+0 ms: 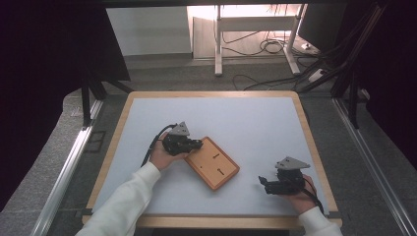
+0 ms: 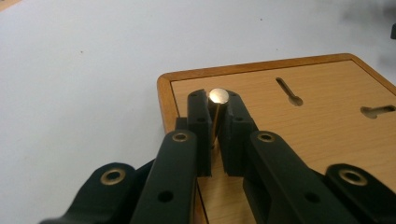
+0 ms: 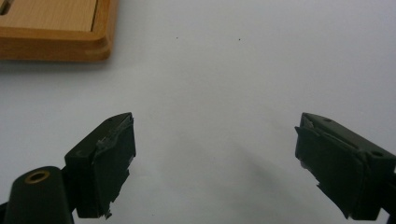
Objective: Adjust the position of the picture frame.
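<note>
A wooden board [image 1: 212, 163] with two keyhole slots [image 2: 288, 91] lies on the white table top, turned at an angle. My left gripper [image 1: 196, 143] hovers over the board's [image 2: 299, 126] near-left corner, shut on a brass nail [image 2: 218, 97] whose round head sticks out between the tips. My right gripper [image 1: 264, 183] rests near the table's front right, open with nothing between its jaws [image 3: 215, 154]; a corner of the board [image 3: 56, 32] shows at the upper left of the right gripper view.
The white table top [image 1: 246, 123] has a wooden rim [image 1: 211, 93]. Beyond it are a desk frame [image 1: 219, 44] and cables [image 1: 275, 46] on the floor. A metal rail [image 1: 64, 167] runs along the left.
</note>
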Demonstrator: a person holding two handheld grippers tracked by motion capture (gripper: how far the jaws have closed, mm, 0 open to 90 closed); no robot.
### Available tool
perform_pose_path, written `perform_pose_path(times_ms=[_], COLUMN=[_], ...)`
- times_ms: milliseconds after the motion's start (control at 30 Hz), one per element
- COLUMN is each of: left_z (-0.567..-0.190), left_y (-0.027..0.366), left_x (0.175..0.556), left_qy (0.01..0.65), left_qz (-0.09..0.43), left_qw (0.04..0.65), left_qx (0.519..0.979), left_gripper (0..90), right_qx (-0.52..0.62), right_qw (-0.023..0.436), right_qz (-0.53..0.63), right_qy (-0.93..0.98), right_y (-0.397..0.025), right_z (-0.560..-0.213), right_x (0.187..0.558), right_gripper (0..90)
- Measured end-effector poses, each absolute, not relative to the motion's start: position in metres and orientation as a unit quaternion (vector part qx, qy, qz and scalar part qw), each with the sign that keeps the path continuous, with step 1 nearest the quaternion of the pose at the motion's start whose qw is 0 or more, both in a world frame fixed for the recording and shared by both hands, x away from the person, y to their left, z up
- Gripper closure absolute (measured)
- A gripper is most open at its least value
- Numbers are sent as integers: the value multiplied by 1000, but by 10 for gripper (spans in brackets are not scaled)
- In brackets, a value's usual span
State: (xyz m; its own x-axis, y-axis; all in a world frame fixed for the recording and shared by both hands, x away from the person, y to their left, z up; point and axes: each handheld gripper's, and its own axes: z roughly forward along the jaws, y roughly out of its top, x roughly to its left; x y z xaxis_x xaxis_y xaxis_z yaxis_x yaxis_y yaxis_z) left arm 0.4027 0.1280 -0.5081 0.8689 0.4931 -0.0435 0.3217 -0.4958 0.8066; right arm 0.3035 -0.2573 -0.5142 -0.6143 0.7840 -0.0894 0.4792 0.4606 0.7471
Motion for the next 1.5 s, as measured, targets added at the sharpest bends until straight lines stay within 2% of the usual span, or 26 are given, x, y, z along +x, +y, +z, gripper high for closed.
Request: perform_pose_path(times_ms=[433,633,700,767,800,833,867,900,933,967,1167,1300,1400,1433,1500], left_z=[-521,-528,-527,-522,-514,-514,-510,-506,-504,-500,-504,-511,-514,-516,-518], left_y=[117,116,118,120,124,124,126,130,132,139,156,167,173,174,174], left_x=[412,413,412,410,406,406,403,399,397,391,376,366,360,356,352], left_qy=[224,237,240,242,254,254,255,261,269,289,327,349,355,354,348], left_qz=[81,81,78,91,108,108,114,120,122,122,106,93,87,91,100], left_qw=[443,439,446,456,456,456,459,463,464,464,455,446,441,433,423], left_qx=[864,863,859,852,846,846,843,838,835,828,822,819,820,824,831], left_gripper=[848,844,820,717,622,578,578,506,506,433,319,298,296,293,287], right_qx=[383,383,383,383,383,383,383,381,381,381,383,383,378,368,358], right_qw=[217,217,218,218,219,219,219,220,220,220,220,217,208,200,190], right_qz=[353,353,353,353,354,354,354,357,357,357,360,364,371,376,383], right_qy=[826,826,826,825,825,824,824,824,824,824,821,821,822,827,830], right_y=[-258,-258,-258,-258,-258,-258,-258,-258,-258,-258,-257,-255,-253,-250,-246], right_z=[-514,-514,-514,-514,-513,-513,-513,-512,-512,-512,-511,-509,-507,-505,-503], right_x=[303,303,303,303,303,302,302,302,302,302,302,303,304,306,309], right_gripper=[123,123,123,123,122,123,123,123,123,123,127,148,209,306,437])
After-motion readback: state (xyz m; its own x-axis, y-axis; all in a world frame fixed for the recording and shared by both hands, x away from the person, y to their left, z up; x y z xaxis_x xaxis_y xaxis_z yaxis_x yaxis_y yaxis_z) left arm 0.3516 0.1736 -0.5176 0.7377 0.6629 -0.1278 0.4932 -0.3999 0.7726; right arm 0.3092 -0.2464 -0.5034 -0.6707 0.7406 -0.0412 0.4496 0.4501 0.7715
